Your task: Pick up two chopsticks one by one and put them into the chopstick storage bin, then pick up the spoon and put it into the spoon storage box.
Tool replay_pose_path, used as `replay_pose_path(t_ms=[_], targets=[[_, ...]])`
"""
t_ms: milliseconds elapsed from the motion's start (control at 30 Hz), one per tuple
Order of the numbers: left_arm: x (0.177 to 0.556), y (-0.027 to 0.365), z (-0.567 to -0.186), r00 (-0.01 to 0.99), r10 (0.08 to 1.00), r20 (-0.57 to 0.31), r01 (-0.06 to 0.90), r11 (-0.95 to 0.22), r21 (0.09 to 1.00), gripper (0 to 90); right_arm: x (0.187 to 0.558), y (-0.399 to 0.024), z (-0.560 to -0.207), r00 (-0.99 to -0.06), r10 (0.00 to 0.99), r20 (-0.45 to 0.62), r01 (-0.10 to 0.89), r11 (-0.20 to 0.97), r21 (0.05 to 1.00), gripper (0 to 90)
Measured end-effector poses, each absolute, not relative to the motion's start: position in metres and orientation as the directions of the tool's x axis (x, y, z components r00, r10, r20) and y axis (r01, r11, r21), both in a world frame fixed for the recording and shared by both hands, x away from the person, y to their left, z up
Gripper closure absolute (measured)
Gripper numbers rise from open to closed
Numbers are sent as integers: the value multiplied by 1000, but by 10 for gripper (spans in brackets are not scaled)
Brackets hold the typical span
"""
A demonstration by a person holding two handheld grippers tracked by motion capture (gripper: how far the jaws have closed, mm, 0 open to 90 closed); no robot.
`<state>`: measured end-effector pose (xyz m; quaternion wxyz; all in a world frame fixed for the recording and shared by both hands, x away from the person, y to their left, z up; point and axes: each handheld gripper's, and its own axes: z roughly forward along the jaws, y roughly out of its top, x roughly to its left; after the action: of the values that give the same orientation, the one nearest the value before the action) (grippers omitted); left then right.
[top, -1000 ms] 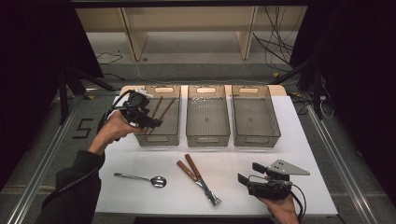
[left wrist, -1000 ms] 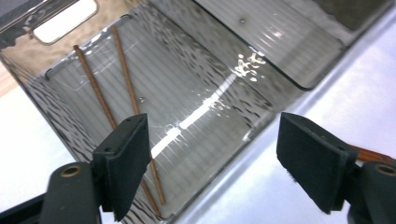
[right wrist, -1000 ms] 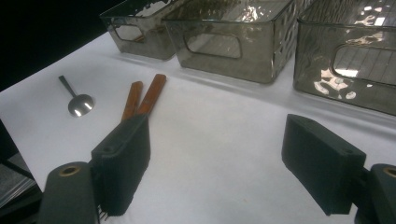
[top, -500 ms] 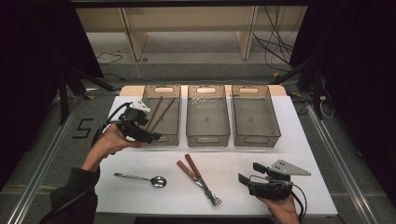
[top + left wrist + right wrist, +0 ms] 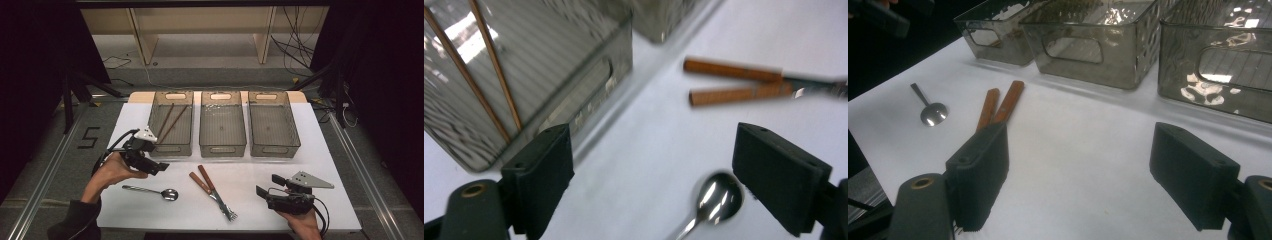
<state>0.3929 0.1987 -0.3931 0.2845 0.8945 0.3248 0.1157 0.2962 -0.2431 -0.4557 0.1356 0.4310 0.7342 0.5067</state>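
Item: spoon (image 5: pixel 159 192), lying near-left on the table (image 5: pixel 260 175), bowl pointing right, just below our left gripper (image 5: pixel 161 168). Its fingers (image 5: pixel 541 175) have just been opening, nothing between them. Right gripper (image 5: pixel 260 192): released, idle. To pick well, we lower squarely over the thin handle, then close.

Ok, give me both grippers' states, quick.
Left gripper: jaws open, just been opening, nothing between them.
Right gripper: jaws open, holding nothing.
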Motion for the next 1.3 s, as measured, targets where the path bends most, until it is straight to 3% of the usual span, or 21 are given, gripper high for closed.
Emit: replay_pose_path(t_ms=[367,800,933,1300], targets=[[387,209,-417,776,628,56,528,-697,485,156,296,-242,-455,-594,771,228,488,120,864,245],[380,201,-430,864,496,92,444,-835,326,170,297,-244,-455,-597,769,230,488,120,865,245],[376,200,-435,894,439,88,402,-874,273,201,297,-243,-454,-596,770,228,489,123,864,245],[373,188,-447,946,313,84,291,-936,200,397,296,-239,-452,-603,768,218,483,133,866,245]])
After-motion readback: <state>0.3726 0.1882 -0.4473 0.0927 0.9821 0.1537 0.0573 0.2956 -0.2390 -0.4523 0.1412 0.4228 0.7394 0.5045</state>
